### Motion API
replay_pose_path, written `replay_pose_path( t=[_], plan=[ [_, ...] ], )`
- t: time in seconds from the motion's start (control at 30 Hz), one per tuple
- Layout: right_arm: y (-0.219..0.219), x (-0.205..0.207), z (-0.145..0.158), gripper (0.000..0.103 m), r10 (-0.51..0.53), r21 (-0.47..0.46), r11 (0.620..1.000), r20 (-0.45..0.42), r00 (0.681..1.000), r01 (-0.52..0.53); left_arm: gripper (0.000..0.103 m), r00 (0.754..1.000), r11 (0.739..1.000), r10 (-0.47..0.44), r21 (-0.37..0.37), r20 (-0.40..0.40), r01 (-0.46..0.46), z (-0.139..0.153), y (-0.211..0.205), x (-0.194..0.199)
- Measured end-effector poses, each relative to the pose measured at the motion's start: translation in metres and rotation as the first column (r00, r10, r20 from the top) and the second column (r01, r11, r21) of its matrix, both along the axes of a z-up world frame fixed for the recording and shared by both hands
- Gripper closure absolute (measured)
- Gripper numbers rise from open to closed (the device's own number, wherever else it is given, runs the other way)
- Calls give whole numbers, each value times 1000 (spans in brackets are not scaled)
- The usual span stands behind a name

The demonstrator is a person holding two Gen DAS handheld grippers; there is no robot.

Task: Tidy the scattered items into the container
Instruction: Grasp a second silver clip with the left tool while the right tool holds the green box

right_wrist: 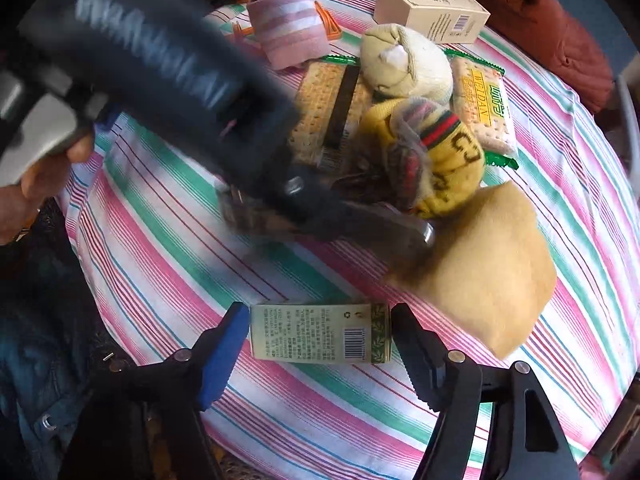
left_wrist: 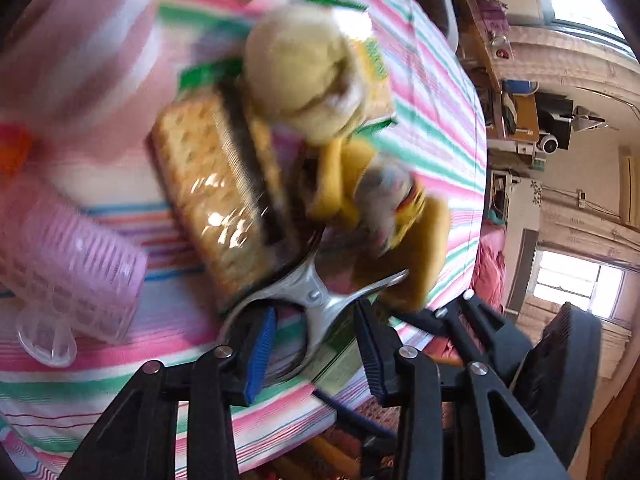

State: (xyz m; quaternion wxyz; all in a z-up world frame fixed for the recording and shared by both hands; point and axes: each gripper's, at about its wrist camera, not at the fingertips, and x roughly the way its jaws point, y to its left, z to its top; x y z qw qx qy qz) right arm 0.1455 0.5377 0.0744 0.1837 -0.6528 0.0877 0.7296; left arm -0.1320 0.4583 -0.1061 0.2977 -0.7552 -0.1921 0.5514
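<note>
Each gripper was built of black plastic arms joined by round silver rivets. The left gripper (left_wrist: 316, 344) wore ribbed blue pads (left_wrist: 260, 356) on the inner faces of its jaws. The right gripper (right_wrist: 320, 356) had one smooth blue pad (right_wrist: 222, 360) and a black, toothed face opposite. Behind the jaws, a dark denim sleeve (right_wrist: 36, 364) with metal snaps showed.

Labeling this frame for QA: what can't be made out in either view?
- Container: a clear tray under the pile shows only as a smear in the right wrist view, behind the blurred left claw.
- Left claw grip: left wrist view shows a metal clip between its fingers; contact lost to motion blur.
- Green box: sits between the right claw's open fingers; print too small to read.
- Pink roller: blurred, cut by the left edge.
</note>
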Motion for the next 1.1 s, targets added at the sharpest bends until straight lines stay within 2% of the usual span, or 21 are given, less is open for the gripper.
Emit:
replay_pose_path(
  t=[0.23, 0.3, 0.4, 0.57, 0.67, 0.77, 0.8, 0.87, 0.9, 0.97, 1.0, 1.03, 1.07, 1.1],
  plan=[
    [-19, 6, 8, 31, 27, 28, 999, 44, 999, -28, 73, 995, 998, -70, -8, -74, 69, 9, -18, 14],
    [-23, 7, 11, 31, 34, 29, 999, 40, 999, -35, 75, 986, 994, -109, -22, -127, 107, 17, -23, 18],
    [-32, 6, 16, 31, 57, 28, 998, 40, 998, -58, 75, 959, 981, -191, -70, -208, 180, 29, -32, 29],
    [-46, 1, 20, 31, 59, 52, 997, 41, 997, -61, 76, 932, 964, -261, -114, -253, 239, 31, -59, 42],
    [-54, -1, 22, 31, 44, 75, 996, 47, 998, -47, 79, 873, 942, -332, -178, -358, 286, 38, -82, 60],
    [-61, -1, 25, 31, 34, 93, 995, 45, 998, -38, 79, 843, 932, -359, -205, -400, 299, 43, -92, 74],
    [-63, 0, 26, 31, 33, 103, 994, 46, 998, -37, 79, 840, 932, -358, -209, -407, 295, 44, -100, 75],
    [-66, 2, 29, 31, 26, 112, 993, 38, 999, -30, 72, 858, 940, -337, -182, -388, 287, 44, -112, 74],
    [-67, 2, 31, 31, 20, 116, 993, 32, 999, -23, 69, 880, 953, -301, -143, -367, 267, 44, -120, 72],
    [-70, 4, 33, 31, 22, 132, 991, 26, 999, -25, 56, 925, 975, -222, -69, -309, 211, 40, -136, 65],
    [-71, 5, 35, 31, 17, 138, 990, 18, 1000, -19, 54, 953, 987, -161, -19, -257, 162, 39, -141, 61],
    [-72, 6, 38, 31, 9, 141, 990, 8, 1000, -9, 51, 970, 993, -112, 16, -216, 118, 38, -144, 57],
    [-72, 6, 39, 31, 0, 145, 989, -2, 1000, 0, 51, 981, 997, -65, 33, -185, 72, 38, -145, 55],
    [-72, 8, 41, 31, 0, 151, 989, -10, 1000, 1, 51, 985, 999, -29, 19, -171, 33, 38, -144, 52]
  ],
)
